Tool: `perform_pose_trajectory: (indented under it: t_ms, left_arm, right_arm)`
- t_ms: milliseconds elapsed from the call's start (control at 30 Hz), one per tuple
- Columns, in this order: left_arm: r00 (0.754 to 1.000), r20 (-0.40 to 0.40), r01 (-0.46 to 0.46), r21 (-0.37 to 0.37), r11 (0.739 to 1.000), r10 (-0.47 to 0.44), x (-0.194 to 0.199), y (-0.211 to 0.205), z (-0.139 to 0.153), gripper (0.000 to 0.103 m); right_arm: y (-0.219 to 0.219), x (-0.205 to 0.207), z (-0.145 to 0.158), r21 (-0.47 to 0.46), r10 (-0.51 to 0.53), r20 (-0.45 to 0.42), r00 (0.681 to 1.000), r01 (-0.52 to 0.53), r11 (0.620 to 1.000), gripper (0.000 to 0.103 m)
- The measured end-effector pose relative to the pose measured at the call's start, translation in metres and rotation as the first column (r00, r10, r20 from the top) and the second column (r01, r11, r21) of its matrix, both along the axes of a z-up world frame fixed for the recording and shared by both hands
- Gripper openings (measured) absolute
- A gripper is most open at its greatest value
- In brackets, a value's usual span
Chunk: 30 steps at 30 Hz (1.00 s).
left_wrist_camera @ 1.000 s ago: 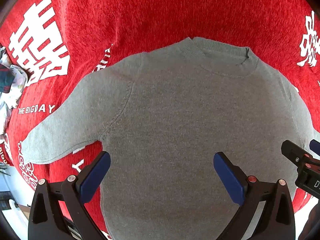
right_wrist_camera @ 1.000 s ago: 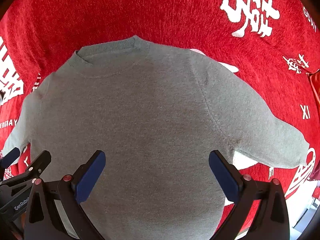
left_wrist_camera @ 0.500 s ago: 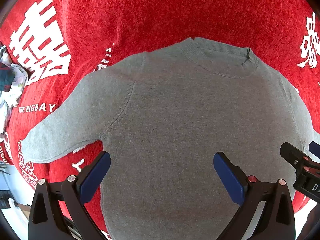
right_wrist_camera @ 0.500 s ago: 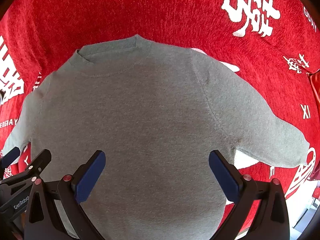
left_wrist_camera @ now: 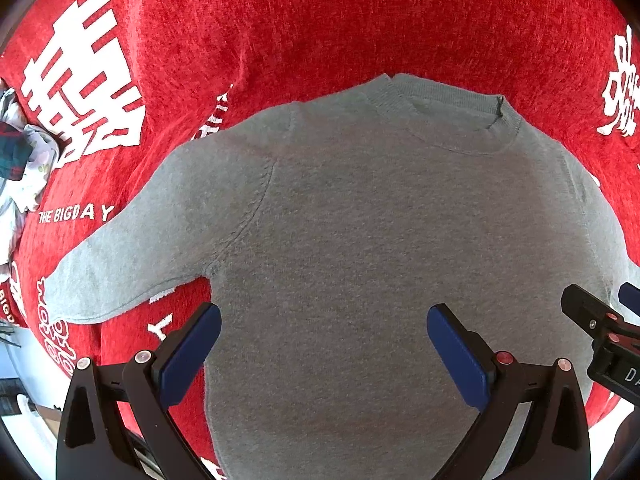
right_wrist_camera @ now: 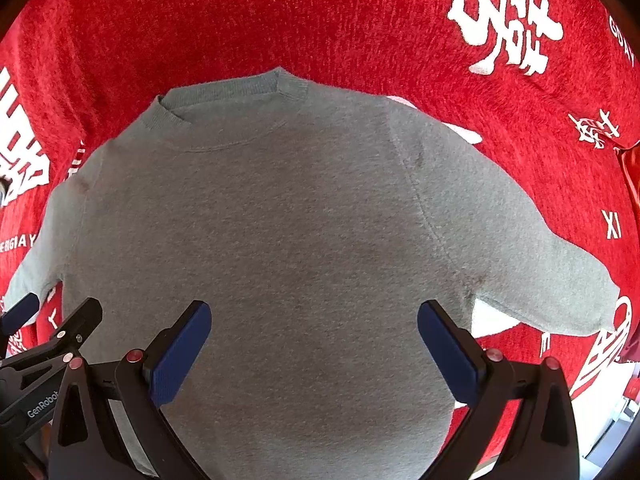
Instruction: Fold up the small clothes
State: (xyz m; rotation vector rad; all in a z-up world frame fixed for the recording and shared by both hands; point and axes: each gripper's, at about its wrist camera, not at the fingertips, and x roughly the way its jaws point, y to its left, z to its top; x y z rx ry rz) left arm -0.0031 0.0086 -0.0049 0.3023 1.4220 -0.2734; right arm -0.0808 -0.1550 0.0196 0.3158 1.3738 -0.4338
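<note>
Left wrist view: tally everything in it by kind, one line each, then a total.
Grey sweater: 1
Red cloth with white print: 1
Crumpled clothes pile at the left edge: 1
Claws: 2, left claw open, right claw at the right edge
Total: 5

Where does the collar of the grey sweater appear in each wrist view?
Left wrist: the collar sits right of centre, in the upper half.
Right wrist: the collar sits left of centre, in the upper half.
Shared landmark: the white "BIGDAY" lettering on the red cloth.
</note>
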Motion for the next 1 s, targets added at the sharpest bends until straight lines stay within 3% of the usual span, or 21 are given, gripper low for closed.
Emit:
perform_pose_trajectory:
  t_ms: [467,1000]
  left_arm:
    - [1.0,0.015,0.001,-0.001,1.0,-0.001,-0.0008,0.001,0.0001,0.103]
    - [1.0,0.02,0.001,0.014,1.0,-0.001,-0.0041,0.0027,0.0,0.103]
  right_arm:
    - [0.0015,-0.0005,0.0008,-0.007,-0.006,-0.055,0.998,0.006,1.0,0.103]
    - [0.001,0.0002,0.0006,-0.002,-0.005,-0.051,0.999,0.005,1.0,0.103]
